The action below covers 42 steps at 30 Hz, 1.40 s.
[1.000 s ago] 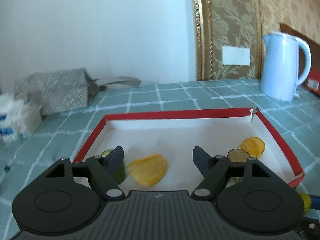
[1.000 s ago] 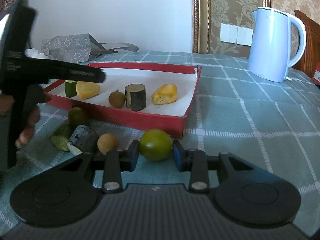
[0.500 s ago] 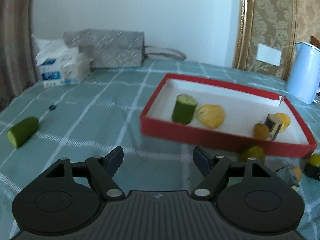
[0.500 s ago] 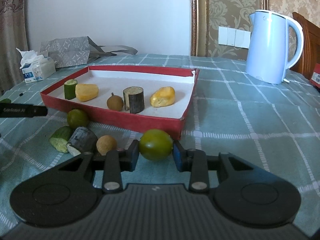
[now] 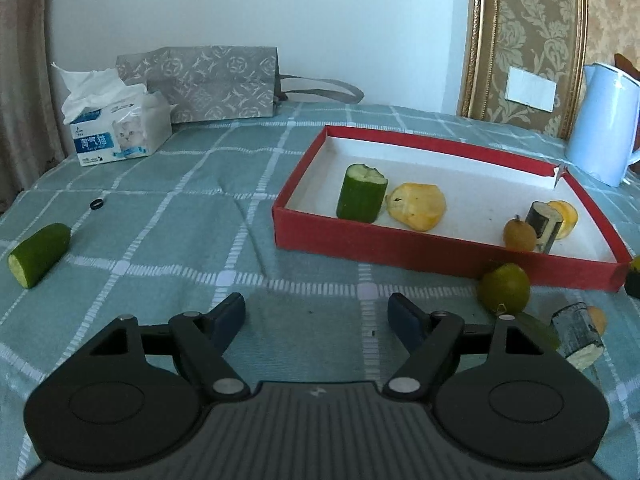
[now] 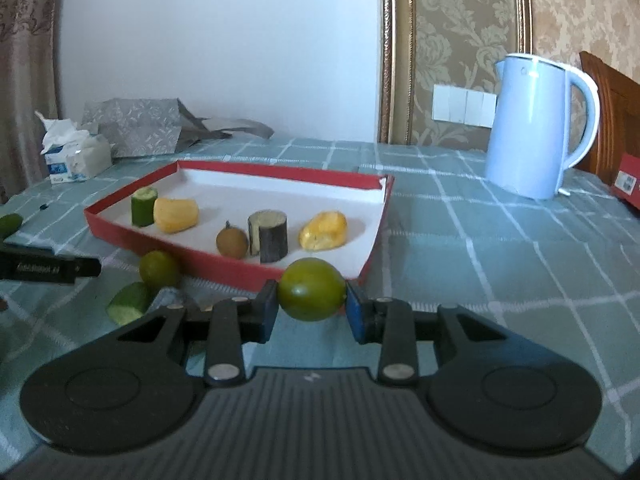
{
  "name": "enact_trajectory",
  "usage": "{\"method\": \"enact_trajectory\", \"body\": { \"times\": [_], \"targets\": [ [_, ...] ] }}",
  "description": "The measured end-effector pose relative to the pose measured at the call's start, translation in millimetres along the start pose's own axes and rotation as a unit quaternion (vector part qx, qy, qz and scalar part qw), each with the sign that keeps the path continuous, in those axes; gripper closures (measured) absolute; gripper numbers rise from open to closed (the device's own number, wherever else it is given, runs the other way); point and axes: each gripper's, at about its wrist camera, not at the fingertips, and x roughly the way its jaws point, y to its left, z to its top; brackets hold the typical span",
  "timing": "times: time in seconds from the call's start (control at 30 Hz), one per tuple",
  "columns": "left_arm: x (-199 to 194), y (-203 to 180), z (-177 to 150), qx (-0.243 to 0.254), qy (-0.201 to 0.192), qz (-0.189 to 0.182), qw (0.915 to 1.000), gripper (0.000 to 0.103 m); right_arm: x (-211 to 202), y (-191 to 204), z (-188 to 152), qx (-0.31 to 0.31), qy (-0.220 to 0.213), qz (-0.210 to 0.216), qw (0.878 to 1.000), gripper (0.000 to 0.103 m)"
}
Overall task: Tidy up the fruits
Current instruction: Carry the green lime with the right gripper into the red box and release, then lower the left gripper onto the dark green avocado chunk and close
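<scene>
A red tray [image 6: 120, 229] [image 5: 400, 246] with a white floor holds a green cucumber piece [image 6: 143, 206], two yellow fruit pieces [image 6: 176, 215], a small brown fruit [image 6: 232, 242] and a dark cylinder piece [image 6: 268, 235]. My right gripper [image 6: 312, 307] is shut on a green round fruit [image 6: 312, 294], held just before the tray's near edge. My left gripper [image 5: 316, 316] is open and empty over the cloth, left of the tray. Another green round fruit [image 5: 505, 287], a cucumber piece [image 6: 129, 303] and a dark piece [image 5: 576, 334] lie outside the tray.
A cucumber half [image 5: 38, 254] and a small black ring [image 5: 97, 203] lie on the checked cloth at far left. A tissue box [image 5: 116, 132] and a grey bag [image 5: 212, 80] stand at the back. A pale blue kettle [image 6: 536, 128] stands right of the tray.
My left gripper has pulled back out of the tray, away to the left, still open. My right gripper has lifted the green fruit slightly toward the tray's edge.
</scene>
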Motion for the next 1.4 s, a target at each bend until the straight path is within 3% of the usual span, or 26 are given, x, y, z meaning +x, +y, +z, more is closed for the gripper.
{"method": "enact_trajectory", "body": {
  "times": [0.3, 0.67, 0.83, 0.93, 1.2, 1.27, 1.4],
  "targets": [
    [3.3, -1.4, -0.1, 0.005, 0.006, 0.001, 1.0, 0.022, 42.5, 0.2, 33.1, -0.016, 0.025, -0.016, 0.999, 0.069],
    [3.4, -0.3, 0.0, -0.001, 0.007, -0.004, 1.0, 0.02, 93.5, 14.8, 40.5, -0.045, 0.076, -0.021, 0.996, 0.069],
    [3.5, -0.7, -0.1, 0.001, 0.008, -0.003, 1.0, 0.019, 80.0, 25.6, 33.7, -0.08, 0.036, -0.057, 0.995, 0.049],
    [4.0, -0.5, -0.4, 0.003, 0.008, -0.003, 1.0, 0.019, 70.8, 23.1, 34.2, -0.072, 0.02, -0.057, 0.996, 0.039],
    [3.7, 0.2, -0.6, 0.001, 0.008, -0.003, 1.0, 0.019, 28.8, 8.1, 22.6, -0.022, -0.014, -0.032, 0.999, 0.038],
    [3.6, 0.3, -0.6, 0.001, 0.008, -0.003, 1.0, 0.019, 20.5, 4.0, 14.5, -0.006, -0.018, -0.029, 0.999, 0.031],
    [1.7, 0.6, -0.2, -0.003, 0.005, -0.015, 0.9999, 0.019, 8.1, -4.6, 1.2, 0.021, -0.011, -0.019, 1.0, 0.029]
  ]
}}
